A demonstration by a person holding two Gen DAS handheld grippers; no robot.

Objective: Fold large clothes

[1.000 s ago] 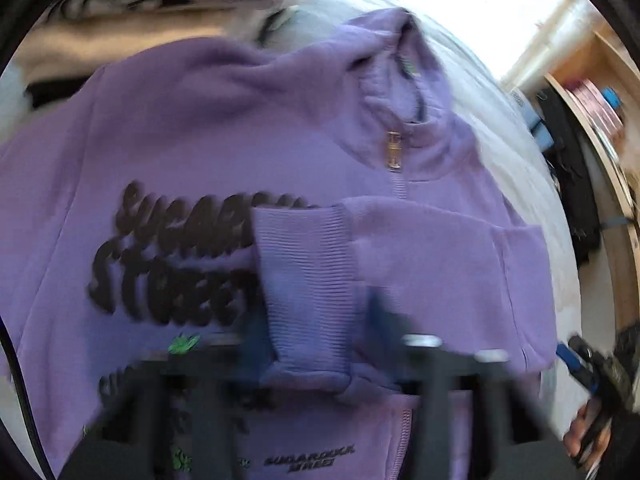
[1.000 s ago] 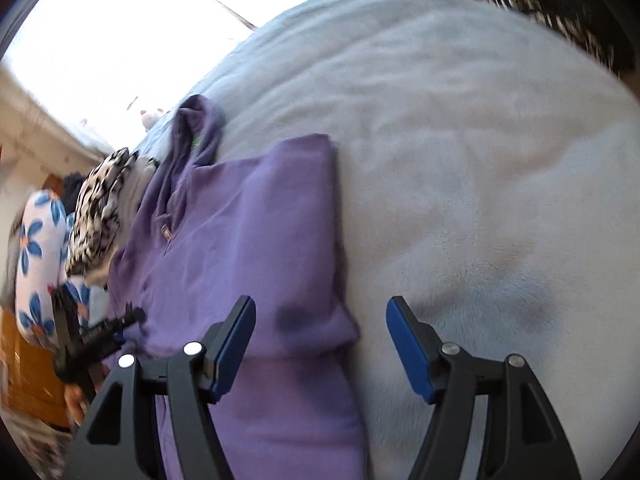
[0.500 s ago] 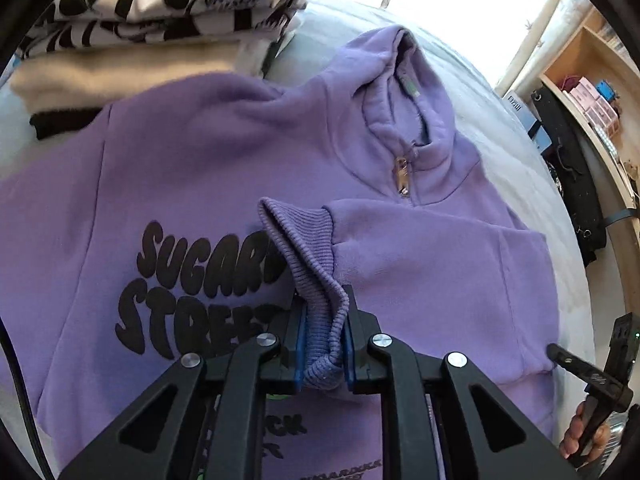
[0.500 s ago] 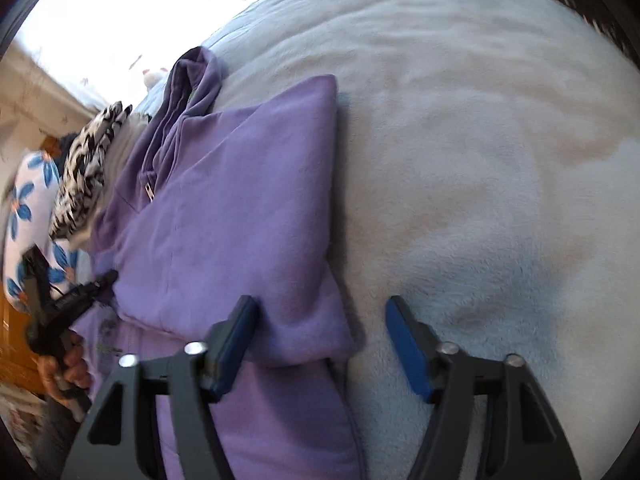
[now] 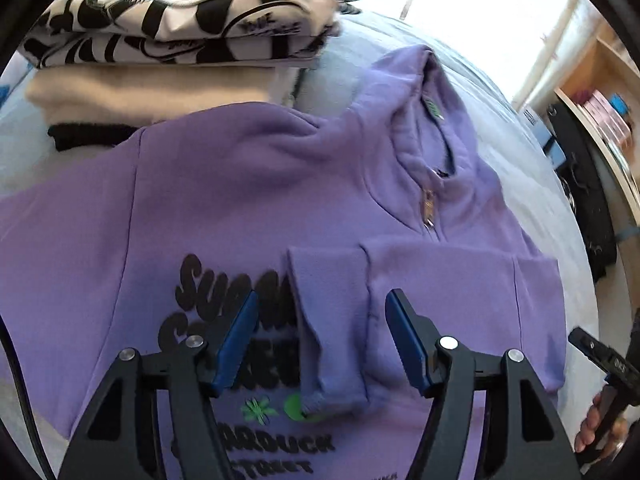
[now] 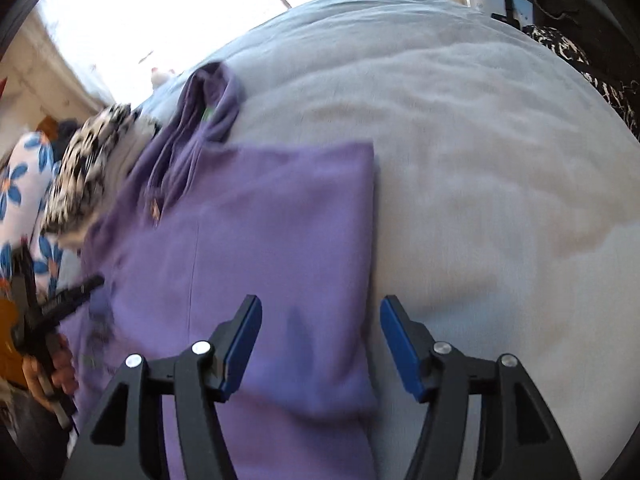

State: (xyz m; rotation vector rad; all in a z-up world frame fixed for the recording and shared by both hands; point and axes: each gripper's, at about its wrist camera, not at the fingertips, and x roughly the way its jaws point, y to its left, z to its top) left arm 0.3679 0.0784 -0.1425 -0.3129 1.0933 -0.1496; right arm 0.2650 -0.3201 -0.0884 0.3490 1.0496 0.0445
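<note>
A purple sweatshirt [image 5: 248,208] with black lettering and a half zip lies front up on a pale blue-grey bed [image 6: 480,160]. Its right sleeve is folded across the chest, the ribbed cuff [image 5: 326,320] lying flat over the print. My left gripper [image 5: 322,340] hangs just above that cuff, its jaws opening, blue pads clear of the cloth on both sides. My right gripper [image 6: 320,344] hovers over the folded side edge of the sweatshirt [image 6: 280,240], its jaws opening too, nothing pressed between them. The folded edge runs straight up between its pads.
A stack of folded clothes, black-and-white print [image 5: 180,12] over cream [image 5: 140,96], sits beyond the sweatshirt's shoulder. A blue-flowered pillow [image 6: 24,184] lies at the far left. Wooden shelves [image 5: 600,92] and dark bags [image 5: 584,184] stand off the bed's right side.
The left gripper was shut on the cuff half a second ago; it has let go and the cuff now lies flat. The right gripper slid along the folded edge.
</note>
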